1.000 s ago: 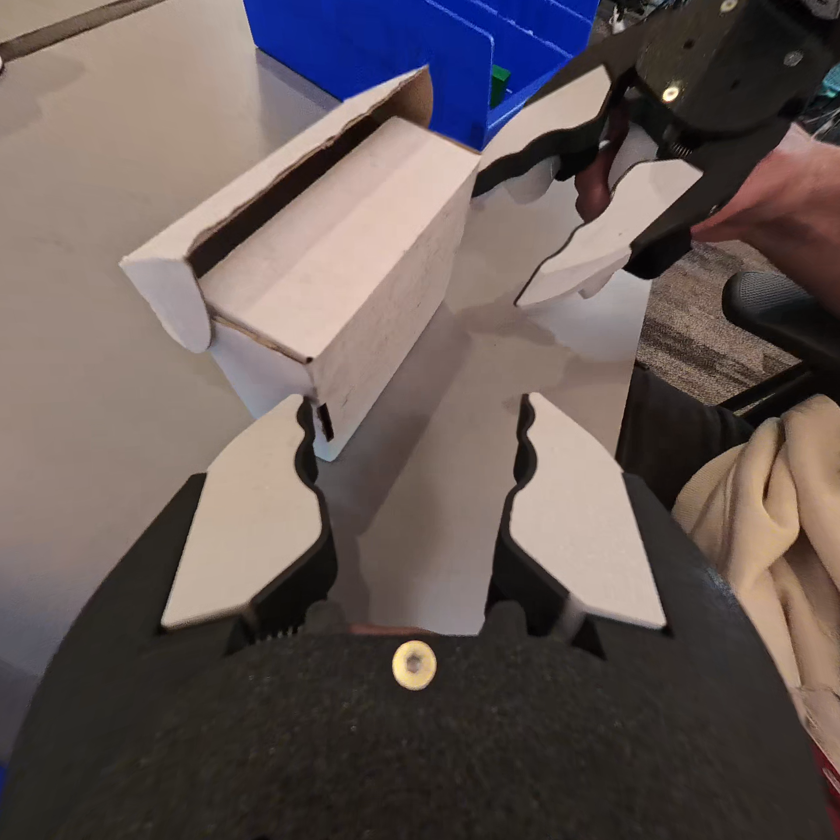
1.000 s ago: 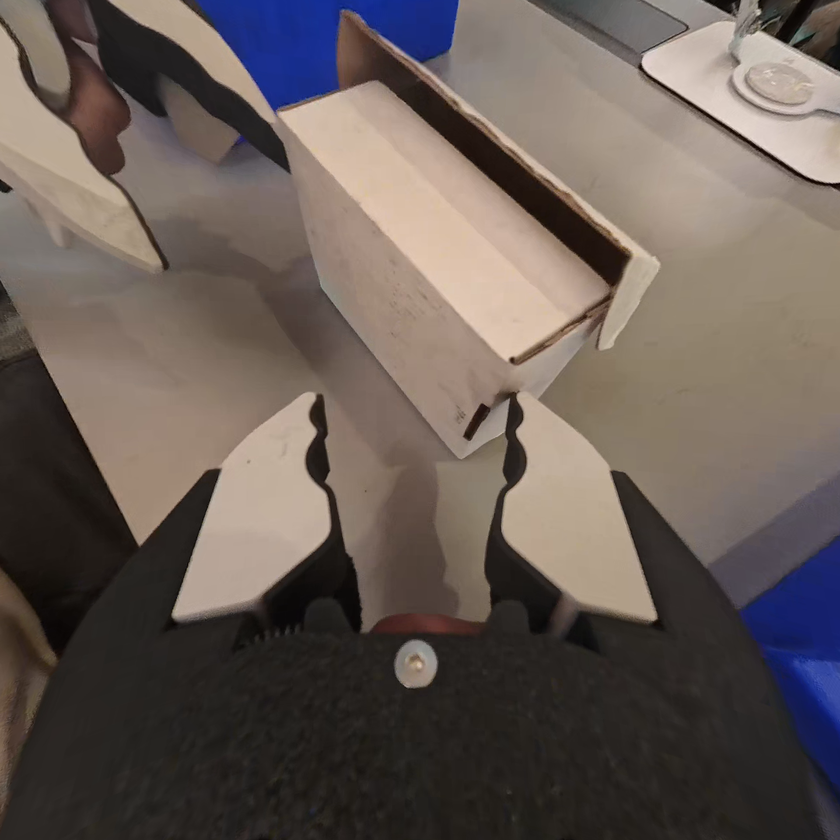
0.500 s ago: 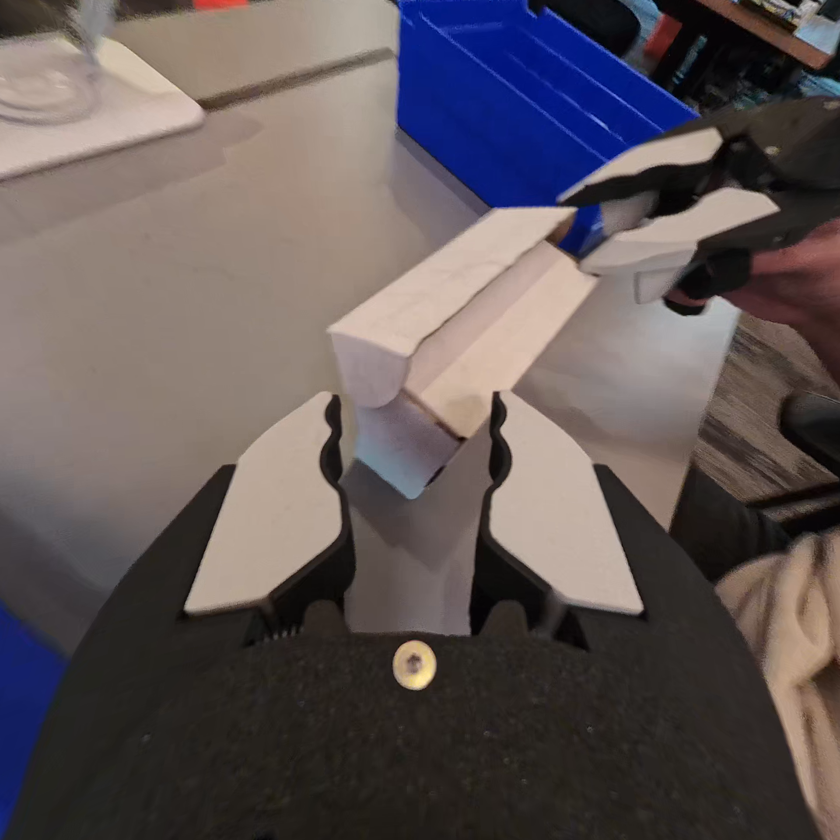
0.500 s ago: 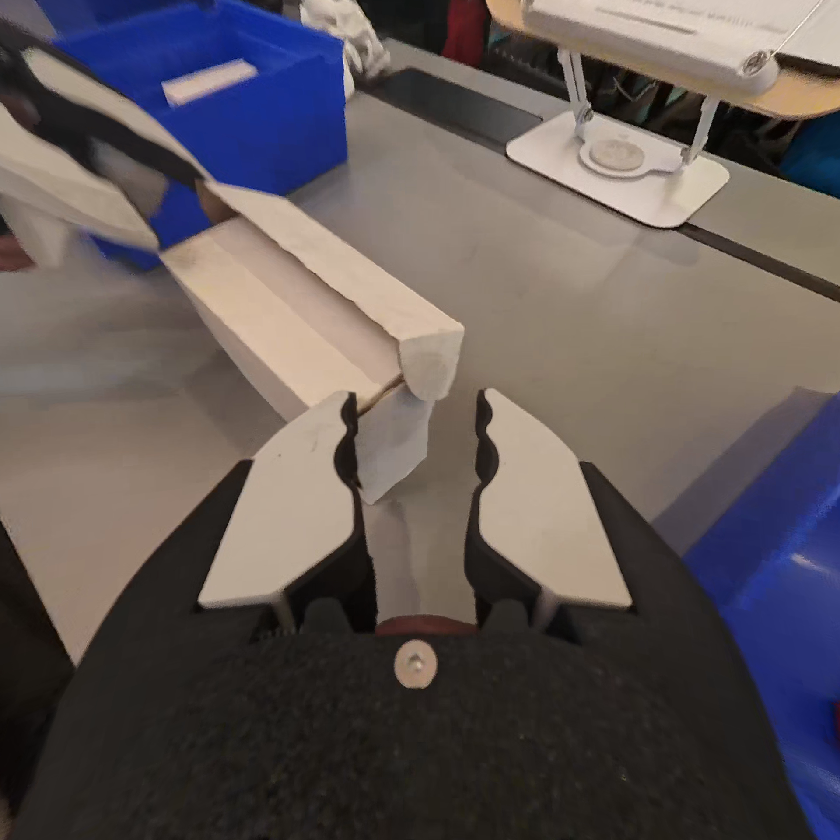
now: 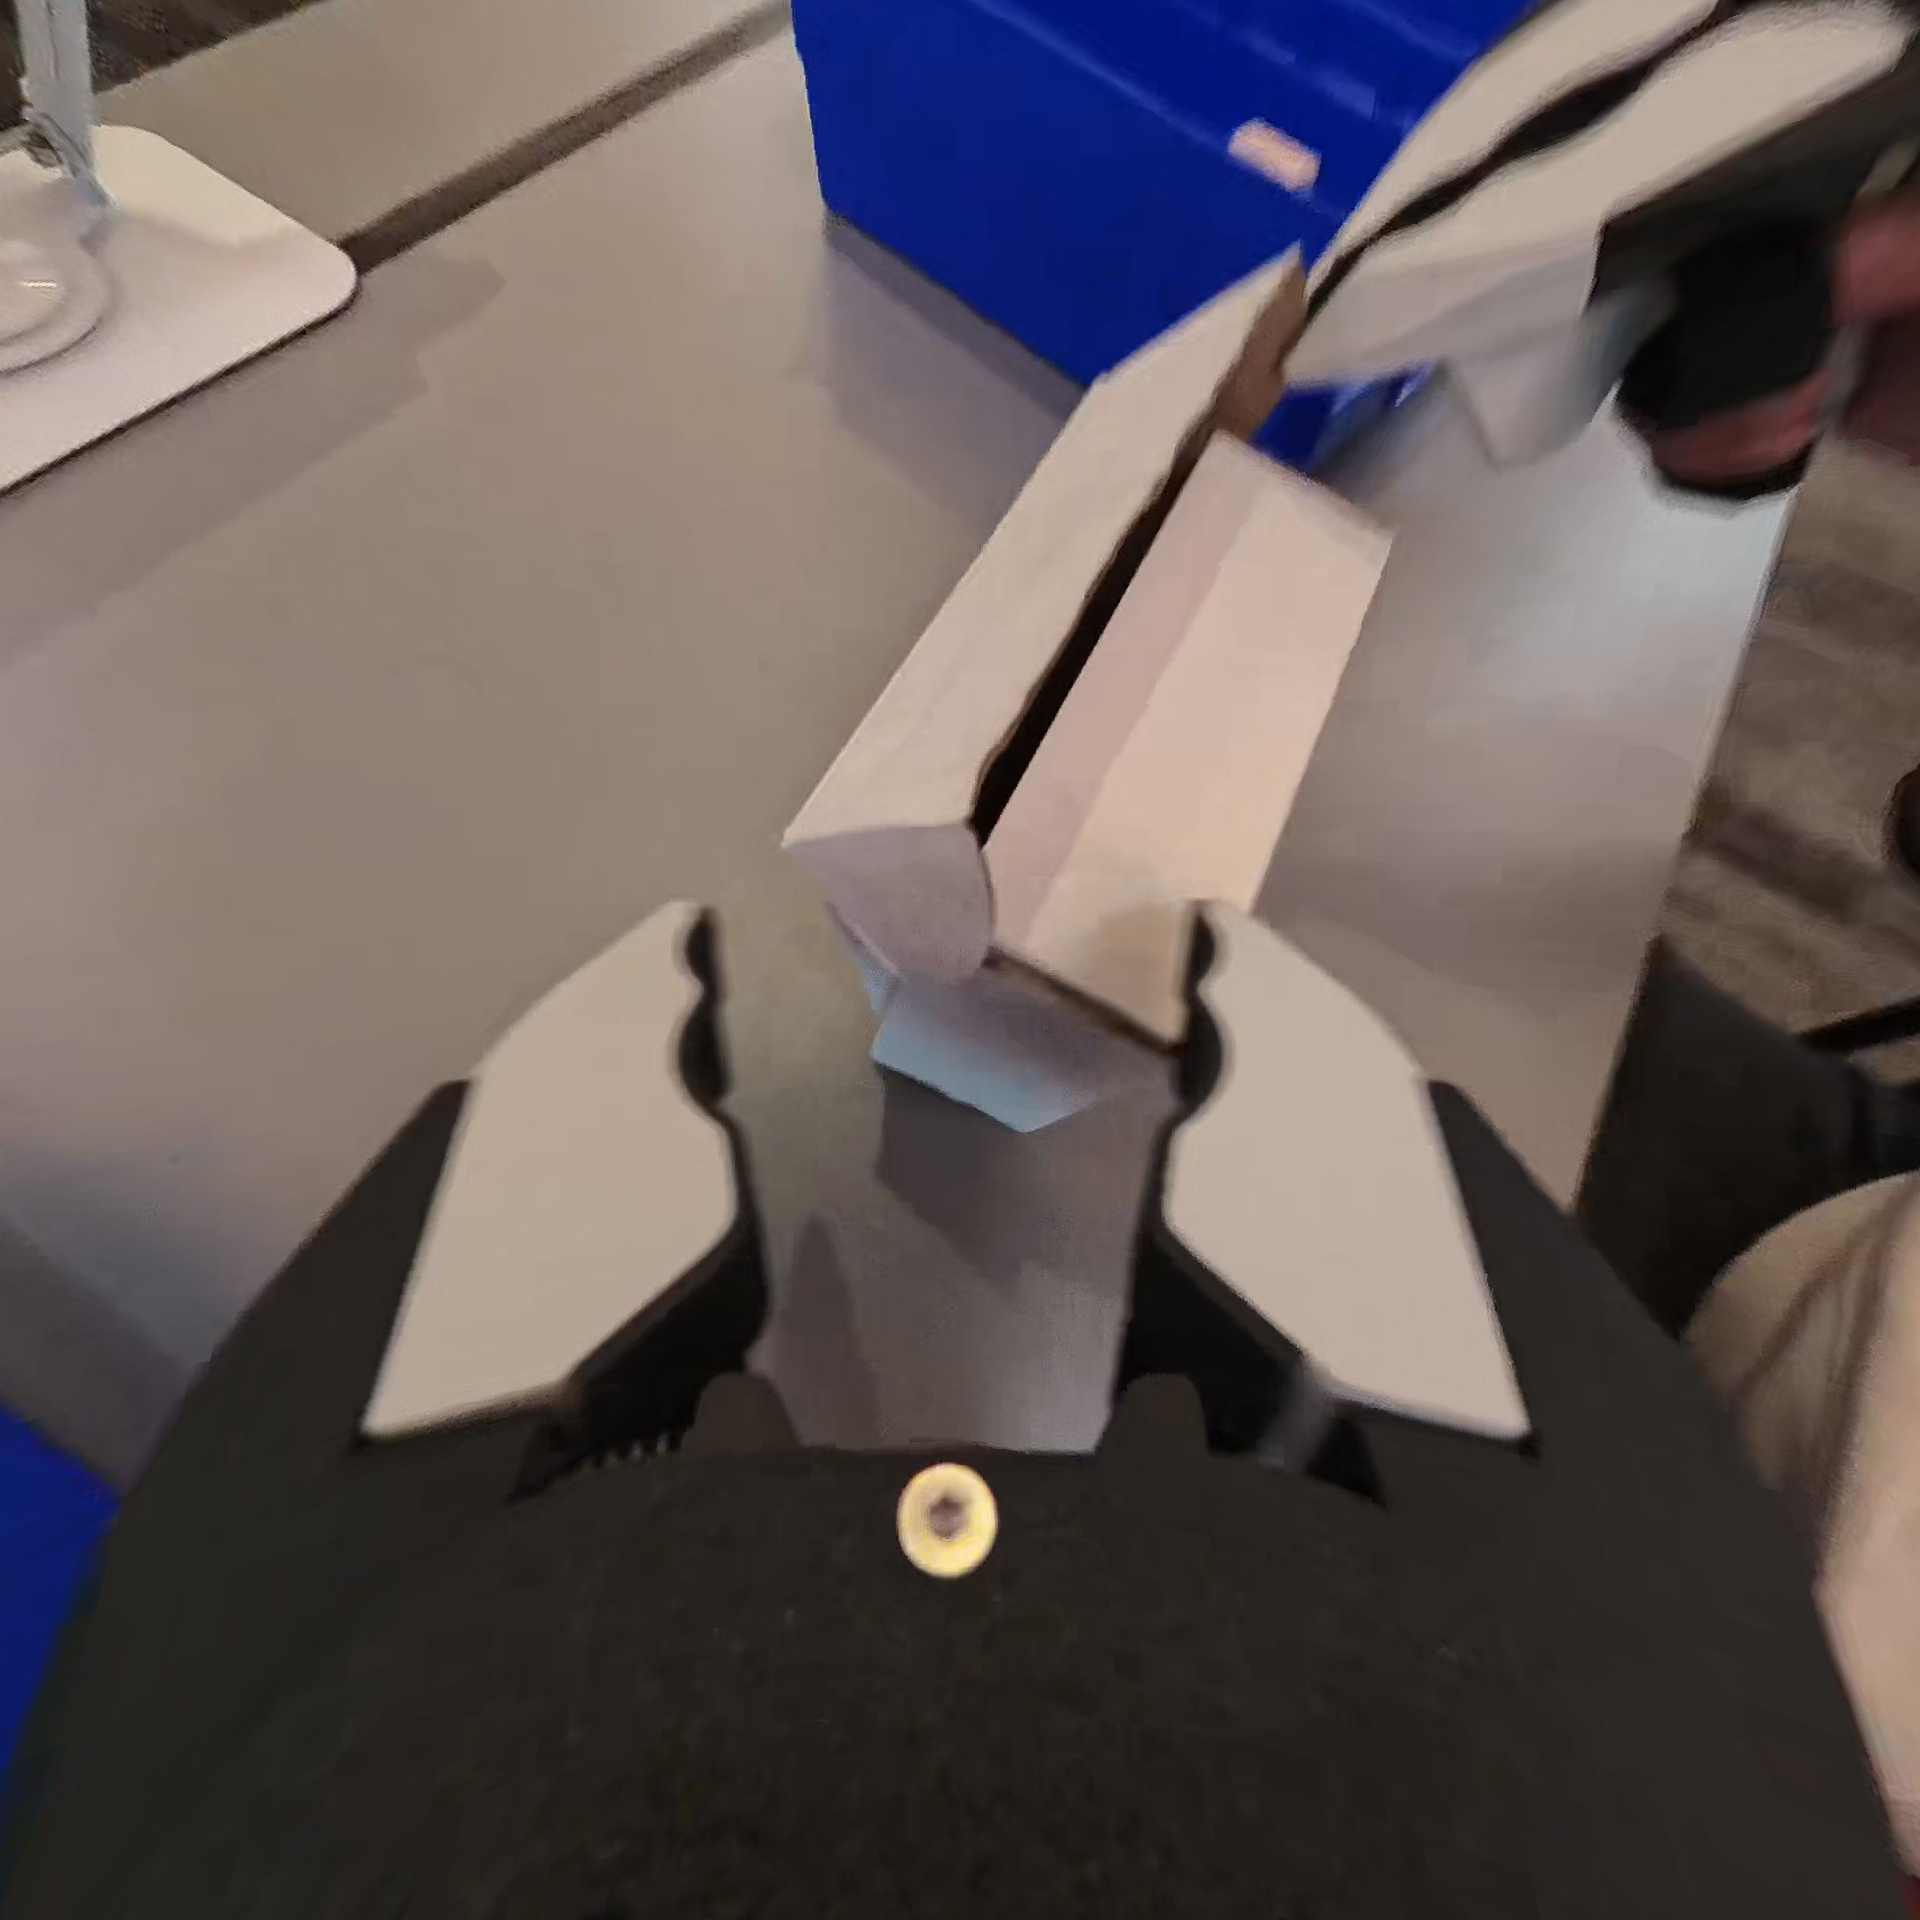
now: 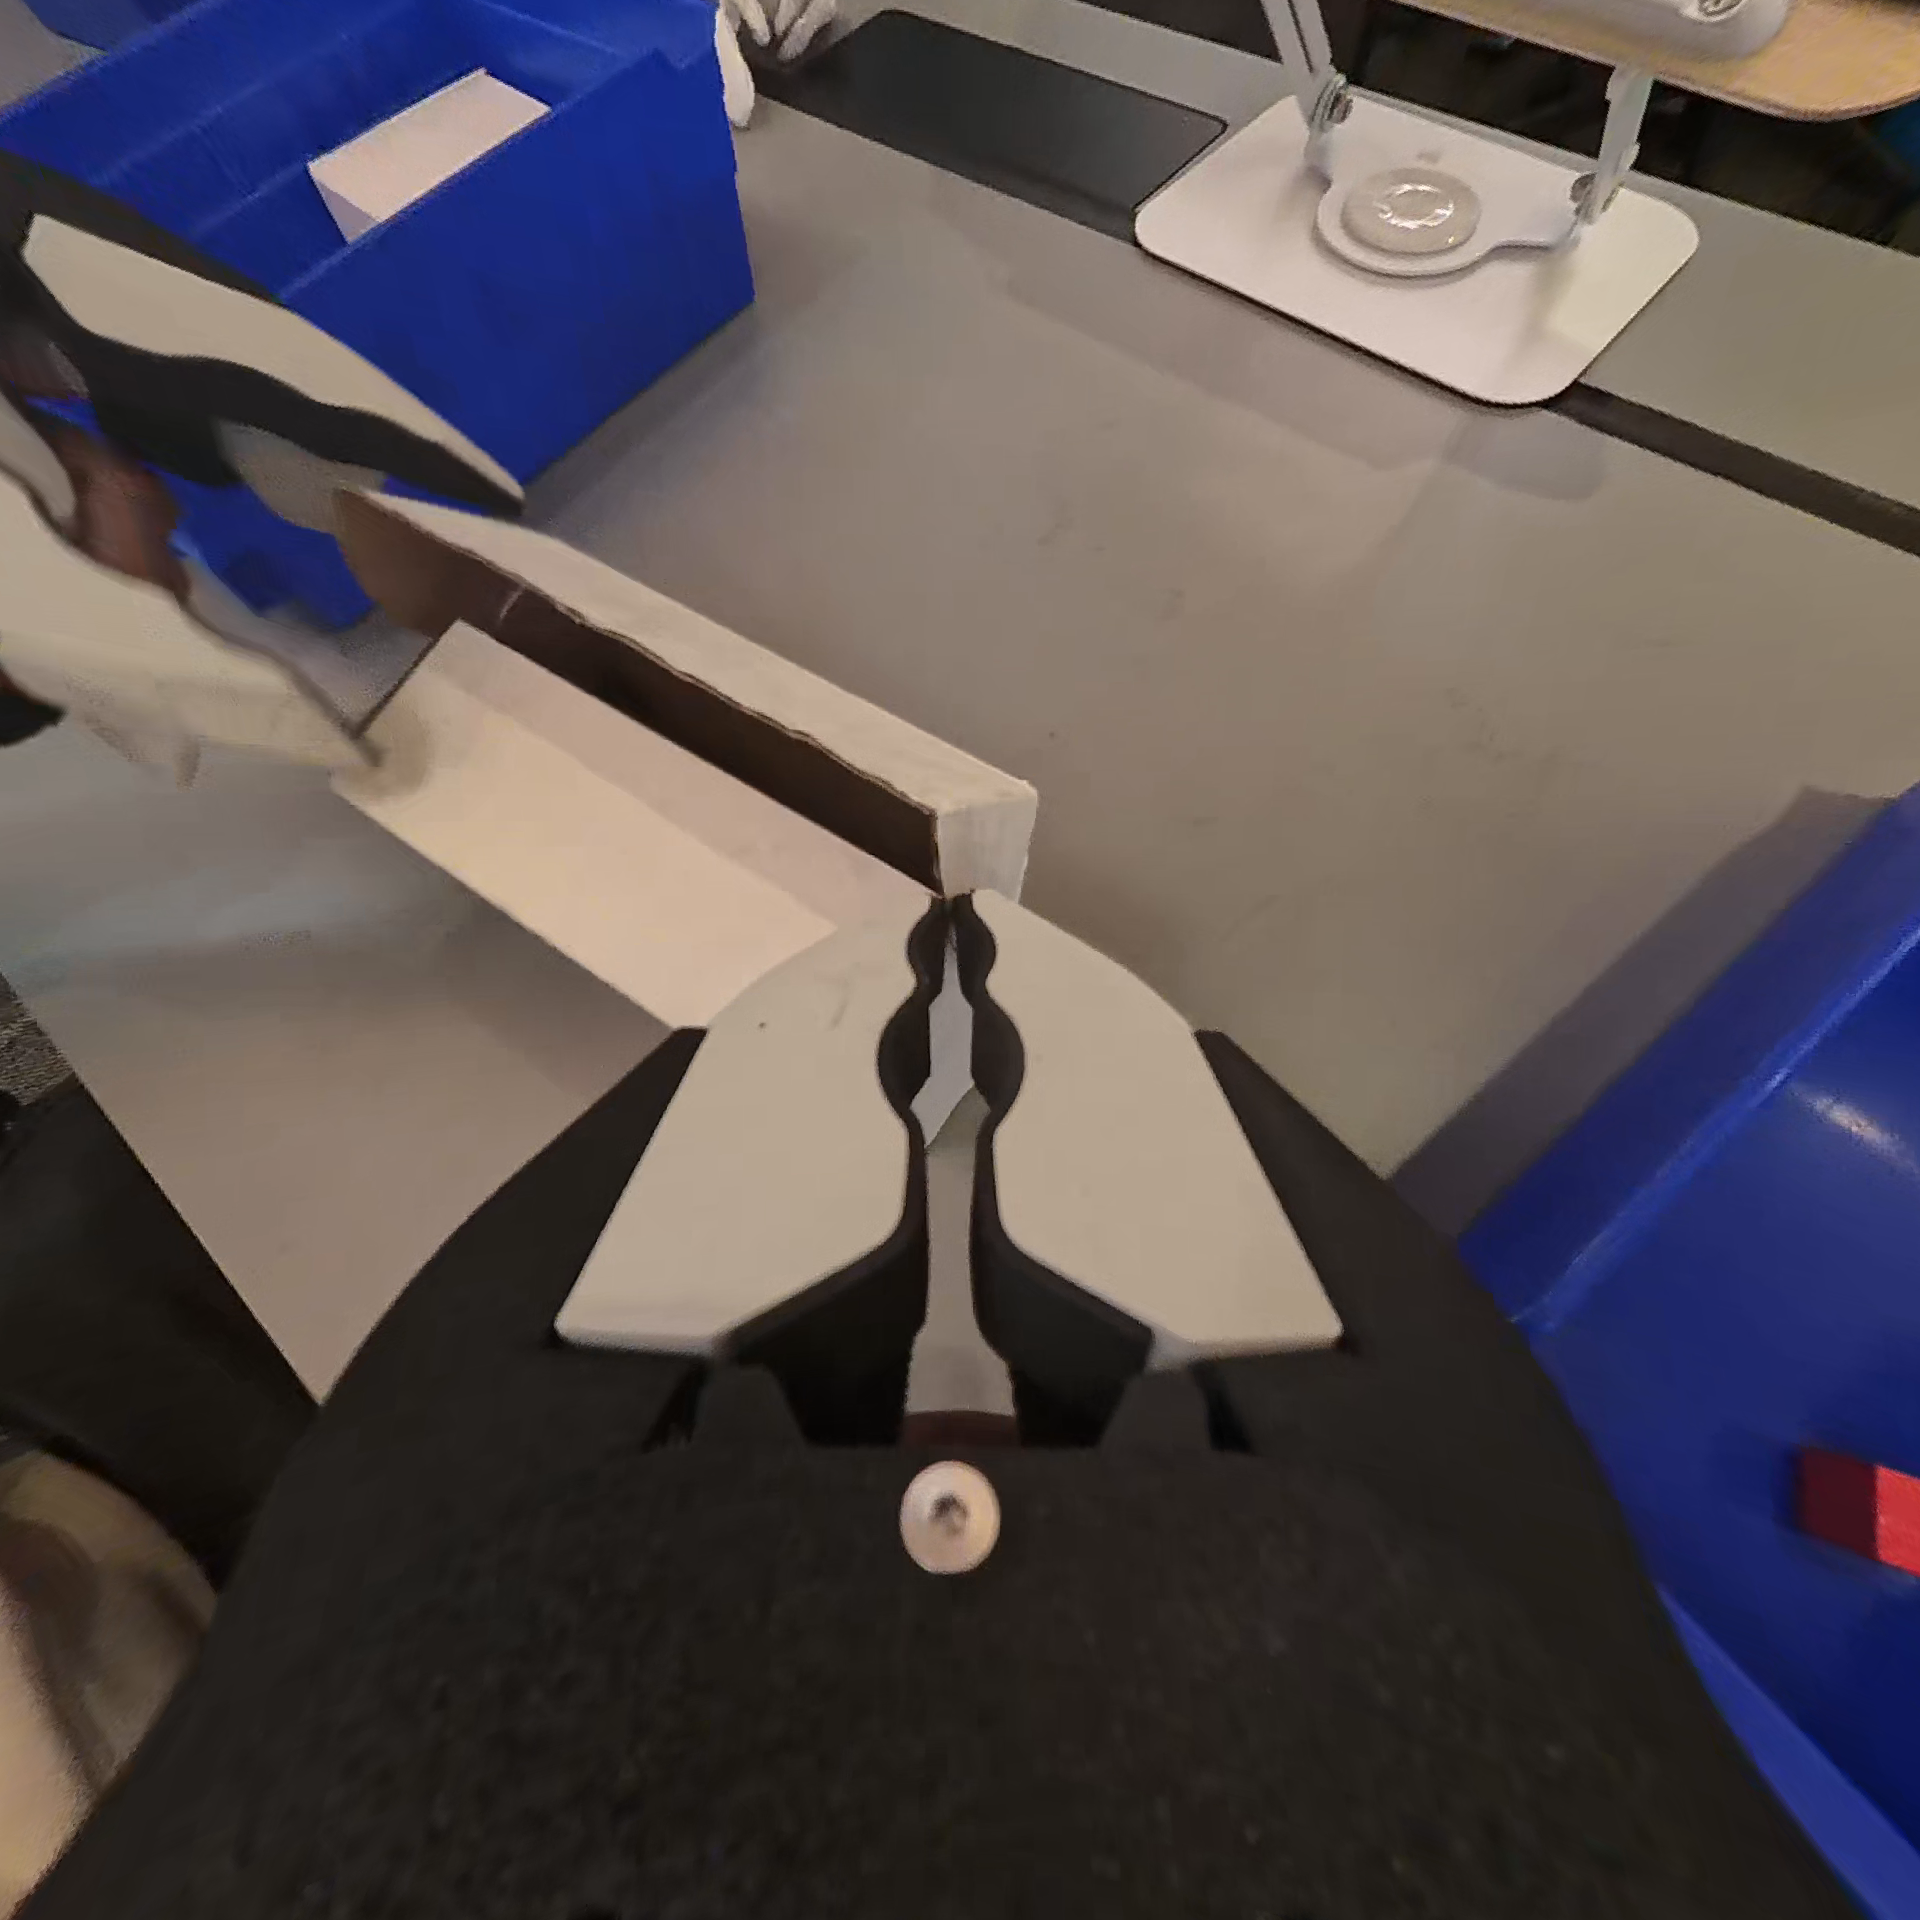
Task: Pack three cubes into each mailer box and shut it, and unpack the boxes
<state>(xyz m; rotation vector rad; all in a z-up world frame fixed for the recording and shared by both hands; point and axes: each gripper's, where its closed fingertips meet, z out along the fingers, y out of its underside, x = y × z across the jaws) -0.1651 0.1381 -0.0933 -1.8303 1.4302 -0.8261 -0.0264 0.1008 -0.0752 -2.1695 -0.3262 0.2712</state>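
A white cardboard mailer box (image 5: 1143,675) lies on the grey table with its lid slightly ajar, a dark gap along the lid edge. My left gripper (image 5: 951,935) is open, its fingers on either side of the box's near end with its rounded side flap. My right gripper (image 6: 948,914) is shut on a thin flap at the other end of the box (image 6: 623,831). It also shows in the left wrist view (image 5: 1309,301) at the far end. In the right wrist view the left gripper (image 6: 431,634) straddles the far end. No cubes are visible.
A blue bin (image 6: 520,270) behind the box holds a white box (image 6: 426,166). Another blue bin (image 6: 1714,1195) with a red item (image 6: 1860,1517) stands at the right. A white stand base (image 6: 1423,239) sits at the back. The table edge (image 5: 1662,831) is close. Spacing between my two grippers at the tips: around 15 cm.
My right gripper has closed on the box's end flap. My left gripper has opened wider around the opposite end. The gap under the lid has grown.
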